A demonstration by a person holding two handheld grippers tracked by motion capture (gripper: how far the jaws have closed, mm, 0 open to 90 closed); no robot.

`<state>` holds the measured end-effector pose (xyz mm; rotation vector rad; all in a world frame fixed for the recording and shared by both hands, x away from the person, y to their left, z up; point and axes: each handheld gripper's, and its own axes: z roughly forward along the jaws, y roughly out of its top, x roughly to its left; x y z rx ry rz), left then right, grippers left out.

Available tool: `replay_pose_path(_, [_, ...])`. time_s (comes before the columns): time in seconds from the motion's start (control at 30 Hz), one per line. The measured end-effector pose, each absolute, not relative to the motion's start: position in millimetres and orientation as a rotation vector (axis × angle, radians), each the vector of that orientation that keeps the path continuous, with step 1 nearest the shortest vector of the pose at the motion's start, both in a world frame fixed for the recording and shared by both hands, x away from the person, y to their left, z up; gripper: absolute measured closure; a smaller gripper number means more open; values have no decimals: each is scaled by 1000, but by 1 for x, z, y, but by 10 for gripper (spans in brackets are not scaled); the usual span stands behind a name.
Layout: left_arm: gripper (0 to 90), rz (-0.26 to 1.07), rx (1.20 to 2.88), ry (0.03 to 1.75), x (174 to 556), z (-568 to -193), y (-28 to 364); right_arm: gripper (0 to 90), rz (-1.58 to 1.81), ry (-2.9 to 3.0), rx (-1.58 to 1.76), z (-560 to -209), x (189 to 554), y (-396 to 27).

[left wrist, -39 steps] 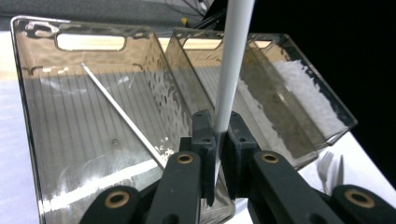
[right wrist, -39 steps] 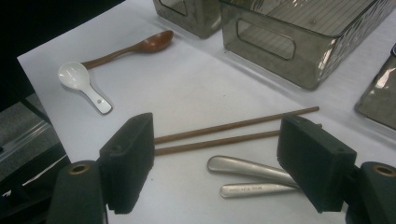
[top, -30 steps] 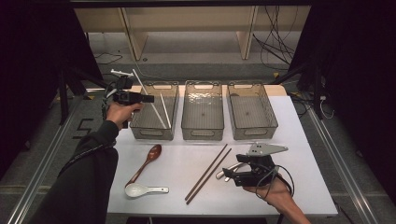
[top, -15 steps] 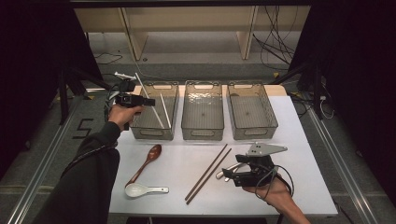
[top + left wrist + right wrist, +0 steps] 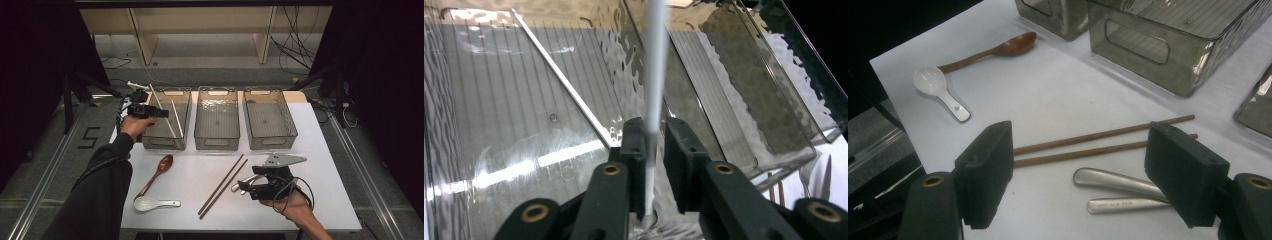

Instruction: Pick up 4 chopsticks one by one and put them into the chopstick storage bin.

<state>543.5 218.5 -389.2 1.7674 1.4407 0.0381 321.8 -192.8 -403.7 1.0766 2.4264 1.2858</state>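
My left gripper (image 5: 161, 114) hovers at the left rim of the left clear bin (image 5: 167, 144). A white chopstick (image 5: 655, 75) stands between its jaws, slanting down into the bin. The jaws have just been opening: in the left gripper view (image 5: 655, 125) a small gap shows beside the stick. A second white chopstick (image 5: 559, 80) lies in that bin. My right gripper (image 5: 245, 186) rests open near the table's front right. Between its wide jaws (image 5: 1080, 150) lie two metal handles (image 5: 1118, 182), and just beyond them a pair of brown chopsticks (image 5: 1098, 135).
A wooden spoon (image 5: 159, 170) and a white ceramic spoon (image 5: 147, 203) lie at the front left. The middle bin (image 5: 217, 144) and the right bin (image 5: 272, 144) stand in a row behind. The table's front edge is close to my right hand.
My left gripper has shifted slightly right toward the bin with the white chopstick, and its jaws have parted a little. The right gripper has not moved.
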Motion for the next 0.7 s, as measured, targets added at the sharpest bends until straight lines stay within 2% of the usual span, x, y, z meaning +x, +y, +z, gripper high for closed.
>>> replay_pose_path(0.07, [718, 62, 1763, 1448, 544, -390, 218, 286, 1288, 2425, 1077, -403, 322, -193])
replay_pose_path(0.13, [619, 95, 1750, 1450, 544, -390, 219, 286, 1286, 2423, 1077, -404, 321, -193])
replay_pose_path(0.33, [503, 113, 1746, 1457, 540, -389, 222, 286, 1288, 2426, 1082, -403, 322, -194])
replay_pose_path(0.6, [277, 75, 1781, 1316, 512, -376, 207, 286, 1290, 2421, 1086, -403, 322, -193])
replay_pose_path(0.7, [245, 77, 1811, 1268, 496, -377, 201, 287, 1284, 2421, 1086, -403, 322, -193])
